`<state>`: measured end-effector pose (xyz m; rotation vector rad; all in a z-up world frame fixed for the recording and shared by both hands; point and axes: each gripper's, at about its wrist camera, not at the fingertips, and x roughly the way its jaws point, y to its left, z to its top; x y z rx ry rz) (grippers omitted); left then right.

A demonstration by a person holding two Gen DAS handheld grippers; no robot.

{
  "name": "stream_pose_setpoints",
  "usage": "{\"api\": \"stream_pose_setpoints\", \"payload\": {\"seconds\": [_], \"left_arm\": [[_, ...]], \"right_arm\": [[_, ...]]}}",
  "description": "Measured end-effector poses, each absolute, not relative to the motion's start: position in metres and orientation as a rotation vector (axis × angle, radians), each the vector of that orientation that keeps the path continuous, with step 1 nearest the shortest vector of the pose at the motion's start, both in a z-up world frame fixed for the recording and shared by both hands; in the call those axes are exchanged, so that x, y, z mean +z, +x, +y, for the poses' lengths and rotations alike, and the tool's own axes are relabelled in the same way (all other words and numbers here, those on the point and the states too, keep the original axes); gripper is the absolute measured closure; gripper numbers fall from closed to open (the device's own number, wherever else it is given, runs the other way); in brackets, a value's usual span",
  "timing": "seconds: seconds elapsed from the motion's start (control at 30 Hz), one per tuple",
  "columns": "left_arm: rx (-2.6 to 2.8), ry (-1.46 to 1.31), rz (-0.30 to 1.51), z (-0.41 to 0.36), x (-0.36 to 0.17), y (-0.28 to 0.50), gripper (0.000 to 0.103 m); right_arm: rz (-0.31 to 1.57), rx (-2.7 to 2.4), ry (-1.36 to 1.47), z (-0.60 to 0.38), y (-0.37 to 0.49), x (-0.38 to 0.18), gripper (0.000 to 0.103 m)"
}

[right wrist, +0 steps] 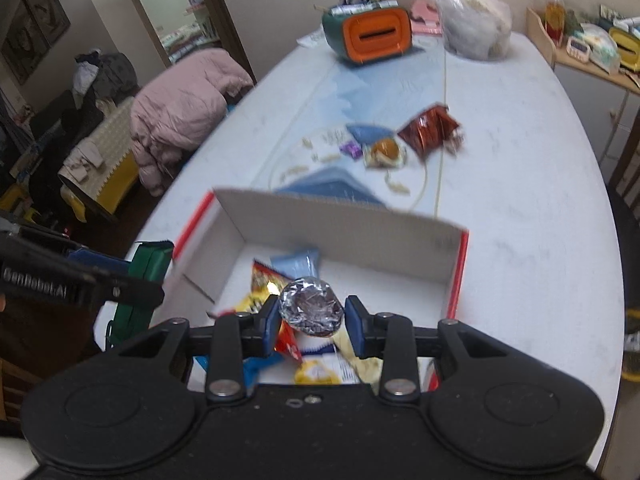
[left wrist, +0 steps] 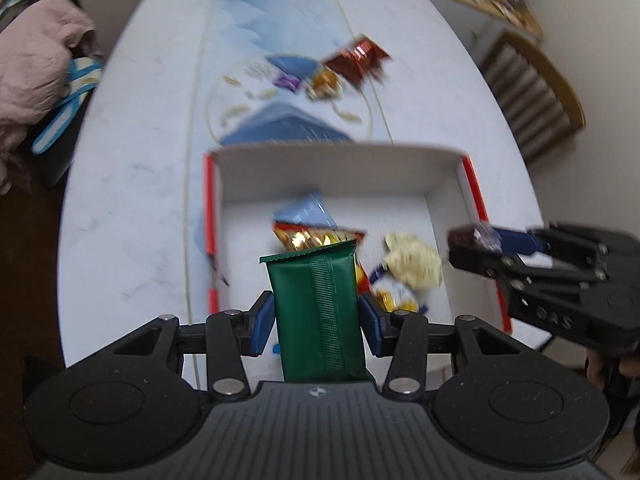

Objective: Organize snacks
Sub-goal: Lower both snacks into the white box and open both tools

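My left gripper is shut on a dark green snack bar, held upright over the near part of a white box with red edges. My right gripper is shut on a round foil-wrapped snack above the same box. Several wrapped snacks lie inside the box. In the left wrist view the right gripper hangs at the box's right side. The green bar shows at the left of the right wrist view. Loose snacks, among them a red foil packet, lie on the table beyond the box.
An oval white table carries a green and orange container and a clear plastic bag at its far end. A pink coat lies on a chair to the left. A wooden shelf stands at the right.
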<state>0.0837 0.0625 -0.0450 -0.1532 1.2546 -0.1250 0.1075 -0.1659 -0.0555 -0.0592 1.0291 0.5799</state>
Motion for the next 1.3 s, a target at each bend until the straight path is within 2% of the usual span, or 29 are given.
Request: {"api": "stream_pose_setpoints", "payload": {"seconds": [0.53, 0.93, 1.3], "left_arm": [[-0.197, -0.022, 1.314, 0.019, -0.111, 0.089, 0.058], [-0.2, 0.019, 1.33, 0.01, -0.136, 0.091, 0.058], [-0.214, -0.048, 1.287, 0.025, -0.124, 0.085, 0.058]], "right_arm": [[1.127, 0.502, -0.15, -0.165, 0.096, -0.126, 0.069], [1.107, 0.528, -0.22, -0.156, 0.094, -0.13, 0.07], [1.098, 0.553, -0.175, -0.162, 0.093, -0.116, 0.069]]}}
